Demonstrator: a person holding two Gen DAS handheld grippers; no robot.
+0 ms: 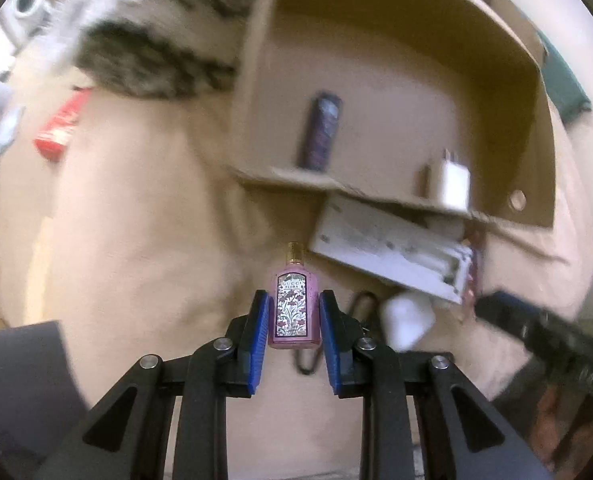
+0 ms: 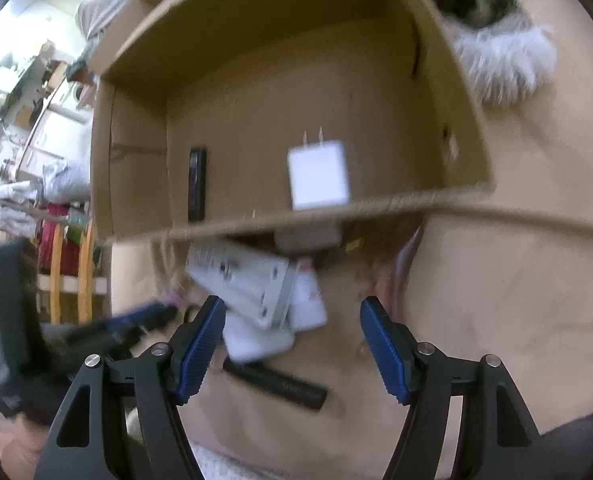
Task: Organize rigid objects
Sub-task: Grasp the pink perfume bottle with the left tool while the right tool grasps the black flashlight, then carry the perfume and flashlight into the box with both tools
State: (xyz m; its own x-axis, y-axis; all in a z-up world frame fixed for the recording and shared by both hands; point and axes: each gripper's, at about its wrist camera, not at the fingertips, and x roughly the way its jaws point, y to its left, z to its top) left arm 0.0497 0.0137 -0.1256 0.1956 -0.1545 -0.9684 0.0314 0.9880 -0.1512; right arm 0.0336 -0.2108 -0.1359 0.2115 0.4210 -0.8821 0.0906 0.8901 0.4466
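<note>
My left gripper (image 1: 293,312) is shut on a pink perfume bottle (image 1: 294,304) with a gold cap, held upright above the beige bed sheet. An open cardboard box (image 1: 536,136) lies ahead; it holds a dark purple tube (image 1: 322,132) and a white charger plug (image 1: 454,182). My right gripper (image 2: 292,340) is open and empty, over a white flat device (image 2: 244,280) and white cards (image 2: 256,342) lying in front of the box (image 2: 136,184). The charger plug (image 2: 318,176) and a dark item (image 2: 197,184) show inside the box.
A black cylinder (image 2: 274,386) lies on the sheet below the right gripper. A red pack (image 1: 62,126) lies far left. A furry striped blanket (image 1: 144,60) sits behind the box. The other gripper (image 1: 544,336) shows at right. A white device (image 1: 388,246) leans on the box.
</note>
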